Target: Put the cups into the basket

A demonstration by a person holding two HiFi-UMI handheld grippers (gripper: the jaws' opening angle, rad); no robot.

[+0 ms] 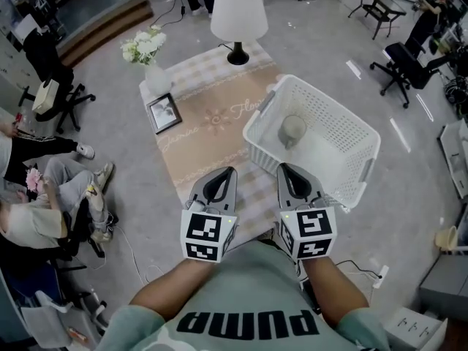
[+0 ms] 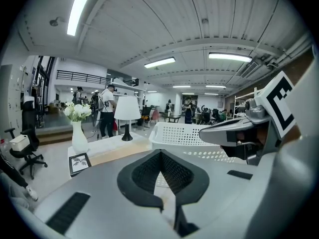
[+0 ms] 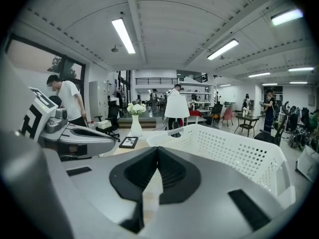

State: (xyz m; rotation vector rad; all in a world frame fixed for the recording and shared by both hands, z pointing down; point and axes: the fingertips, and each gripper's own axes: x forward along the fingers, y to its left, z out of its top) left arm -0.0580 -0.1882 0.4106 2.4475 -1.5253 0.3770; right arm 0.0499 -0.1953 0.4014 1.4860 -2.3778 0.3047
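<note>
A pale grey-green cup [image 1: 292, 131] lies inside the white perforated basket [image 1: 351, 126] on the right part of the table. My left gripper [image 1: 229, 172] hovers over the table's near part, left of the basket, shut with nothing between its jaws. My right gripper [image 1: 281, 168] hangs at the basket's near wall, shut and empty too. In the left gripper view the basket [image 2: 179, 134] is ahead on the right, past the shut left gripper [image 2: 159, 156]. The right gripper view has the basket [image 3: 234, 148] close on the right beyond the shut right gripper [image 3: 157, 151].
The table [image 1: 219, 134] carries a checked cloth, a white lamp [image 1: 238, 17], a vase of white flowers [image 1: 150, 57] and a small framed picture [image 1: 164, 112]. People sit on the floor at the left [image 1: 44, 189]. Office chairs [image 1: 406, 61] stand around.
</note>
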